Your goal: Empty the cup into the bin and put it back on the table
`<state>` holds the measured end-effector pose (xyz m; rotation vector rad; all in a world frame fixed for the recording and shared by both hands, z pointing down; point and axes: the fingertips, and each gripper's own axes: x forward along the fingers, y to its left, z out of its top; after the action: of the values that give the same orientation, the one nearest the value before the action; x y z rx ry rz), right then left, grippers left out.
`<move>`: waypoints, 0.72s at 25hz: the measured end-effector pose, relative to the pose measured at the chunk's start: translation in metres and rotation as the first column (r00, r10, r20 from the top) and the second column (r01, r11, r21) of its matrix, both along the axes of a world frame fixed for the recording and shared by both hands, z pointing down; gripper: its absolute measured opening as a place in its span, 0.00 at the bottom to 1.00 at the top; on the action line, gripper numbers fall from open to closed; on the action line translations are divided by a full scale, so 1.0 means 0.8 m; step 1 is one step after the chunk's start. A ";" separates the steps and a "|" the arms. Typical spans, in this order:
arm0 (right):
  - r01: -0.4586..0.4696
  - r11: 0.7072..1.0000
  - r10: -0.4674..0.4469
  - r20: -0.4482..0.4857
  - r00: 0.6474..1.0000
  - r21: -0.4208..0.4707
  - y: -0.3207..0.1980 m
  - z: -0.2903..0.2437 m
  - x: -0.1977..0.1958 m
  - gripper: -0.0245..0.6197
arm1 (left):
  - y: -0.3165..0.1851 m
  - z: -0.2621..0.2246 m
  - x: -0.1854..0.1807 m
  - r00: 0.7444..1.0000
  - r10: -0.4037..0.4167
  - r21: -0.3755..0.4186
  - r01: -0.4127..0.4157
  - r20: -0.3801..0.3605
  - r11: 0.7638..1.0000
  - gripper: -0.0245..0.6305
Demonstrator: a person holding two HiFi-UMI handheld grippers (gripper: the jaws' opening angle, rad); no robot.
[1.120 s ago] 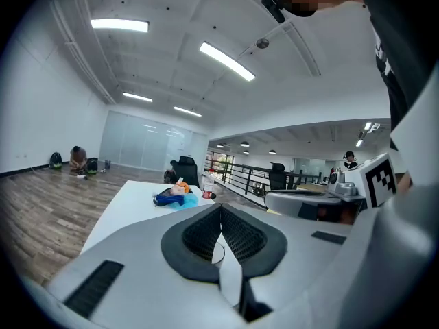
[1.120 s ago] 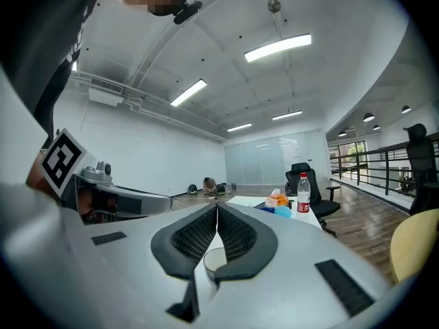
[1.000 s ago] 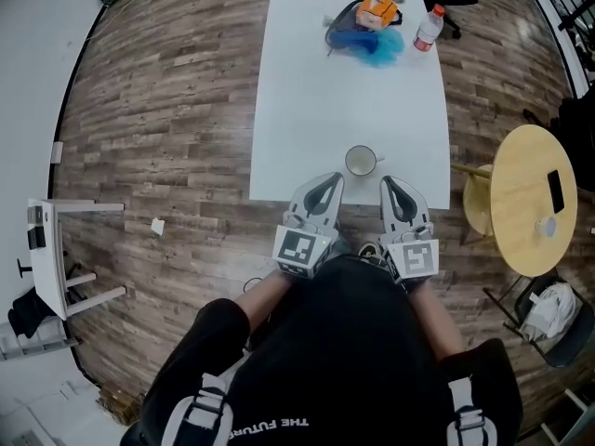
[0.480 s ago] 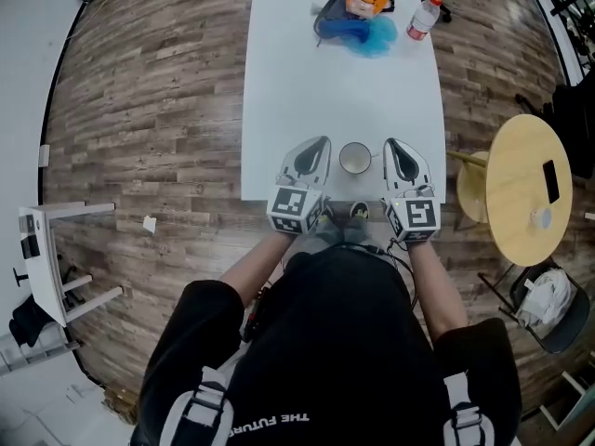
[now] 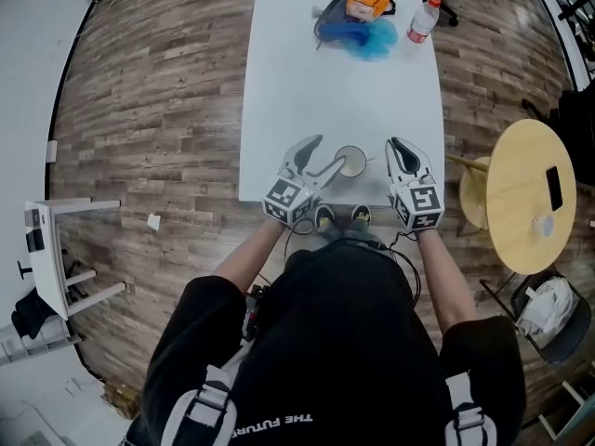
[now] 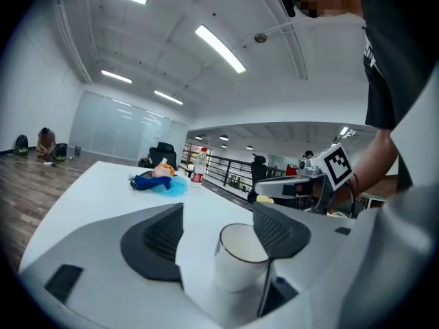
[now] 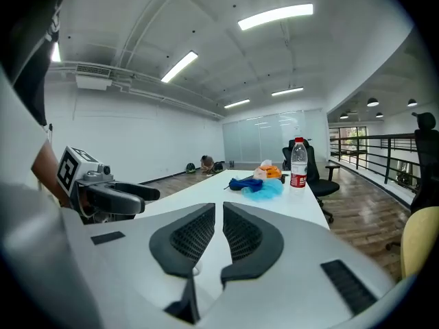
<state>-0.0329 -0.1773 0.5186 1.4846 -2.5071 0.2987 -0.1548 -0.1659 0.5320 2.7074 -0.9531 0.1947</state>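
The person wears a black short-sleeved T-shirt [image 5: 353,333] with white lettering [image 5: 270,425] at lower centre, grey shoulder straps [image 5: 206,402] and yellow-black shoes [image 5: 324,217]. The left gripper [image 5: 321,156] and right gripper [image 5: 400,151] are pale grey, with black ribbed pads [image 7: 192,235] and marker cubes [image 5: 286,201].

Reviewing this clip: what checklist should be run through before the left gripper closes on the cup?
1. Cup stands between the left gripper jaws: ok.
2. Left jaws apart, not yet pinching: ok.
3. Cup upright on the table: ok.
4. Right gripper shut, empty, apart from the cup: ok.
5. Bin location: cannot tell, none in view.
6. Cup contents: cannot tell.
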 end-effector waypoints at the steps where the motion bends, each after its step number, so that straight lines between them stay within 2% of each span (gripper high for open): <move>1: 0.015 1.000 -0.015 -0.002 1.000 -0.012 0.002 0.008 0.001 0.09 | 0.006 0.010 0.002 0.999 0.034 -0.009 -0.034 0.015 0.999 0.55; 4: 0.072 0.994 -0.073 -0.013 0.997 -0.077 0.010 0.038 -0.001 0.29 | 0.027 0.041 0.007 0.983 0.151 -0.016 -0.150 0.109 0.989 0.63; 5: 0.088 0.991 -0.090 -0.019 0.996 -0.101 0.014 0.048 -0.003 0.31 | 0.034 0.049 0.009 0.975 0.178 -0.019 -0.177 0.134 0.984 0.64; 11: 0.178 0.963 -0.200 -0.094 0.975 -0.200 0.035 0.100 -0.021 0.33 | 0.049 0.082 0.029 0.951 0.251 -0.045 -0.247 0.184 0.968 0.66; 14: 0.202 0.955 -0.232 -0.123 0.965 -0.217 0.034 0.114 -0.030 0.33 | 0.045 0.094 0.043 0.944 0.259 -0.042 -0.256 0.205 0.966 0.66; 18: 0.214 0.952 -0.244 -0.123 0.962 -0.218 0.024 0.123 -0.039 0.33 | 0.038 0.095 0.062 0.941 0.282 -0.030 -0.281 0.188 0.959 0.66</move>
<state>-0.0638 -0.1582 0.6173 1.0846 -2.4167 0.3762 -0.1048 -0.1354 0.6079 2.8517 -0.6031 0.5190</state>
